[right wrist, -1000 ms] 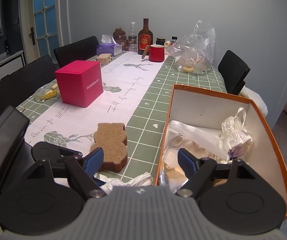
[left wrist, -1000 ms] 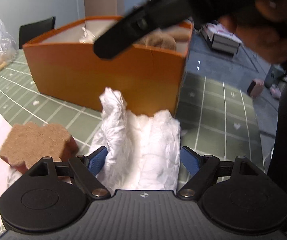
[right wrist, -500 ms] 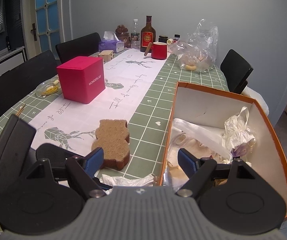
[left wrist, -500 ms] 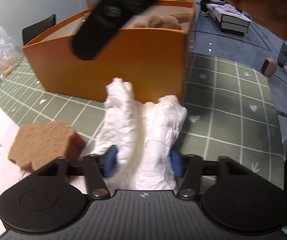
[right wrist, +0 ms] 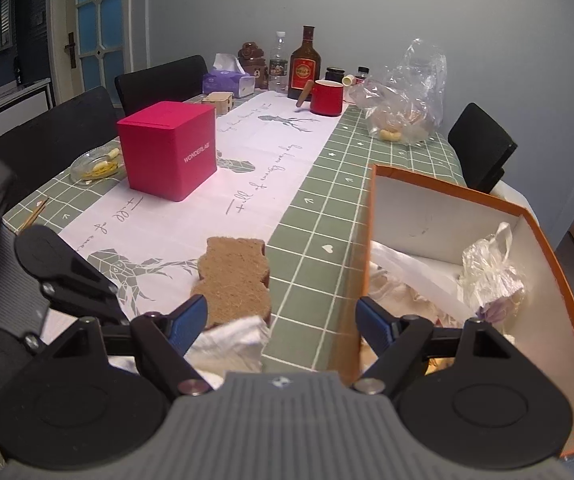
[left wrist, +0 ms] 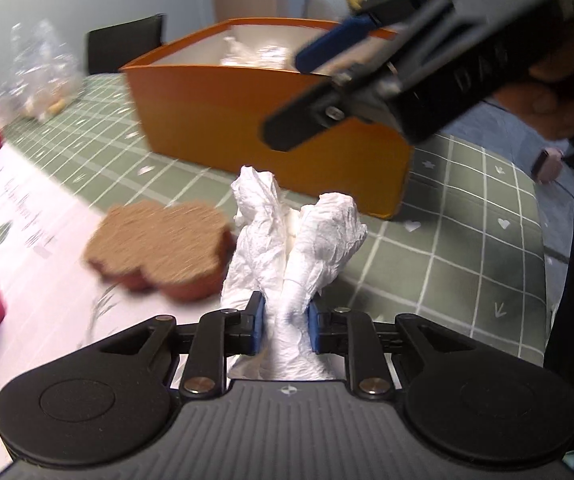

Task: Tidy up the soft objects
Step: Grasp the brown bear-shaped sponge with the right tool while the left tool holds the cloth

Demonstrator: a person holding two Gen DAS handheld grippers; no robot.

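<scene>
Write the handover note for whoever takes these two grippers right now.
Left gripper: jaws have just been closing, now pinched on the white crumpled bag, in front of the orange box.
Right gripper: open, empty, near the box's corner.
Done: the box already holds plastic bags and other soft items.
Left: drop the white bag in, then the brown bear-shaped sponge, lying on the table runner beside the box.

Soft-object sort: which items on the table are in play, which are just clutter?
In play:
- white crumpled cloth, pinched in the left gripper, whose jaws have just been closing
- brown bear-shaped sponge
- orange box
- right gripper, open, holding nothing

Clutter:
- pink box
- red mug
- bottle
- tissue box
- clear plastic bag
</scene>
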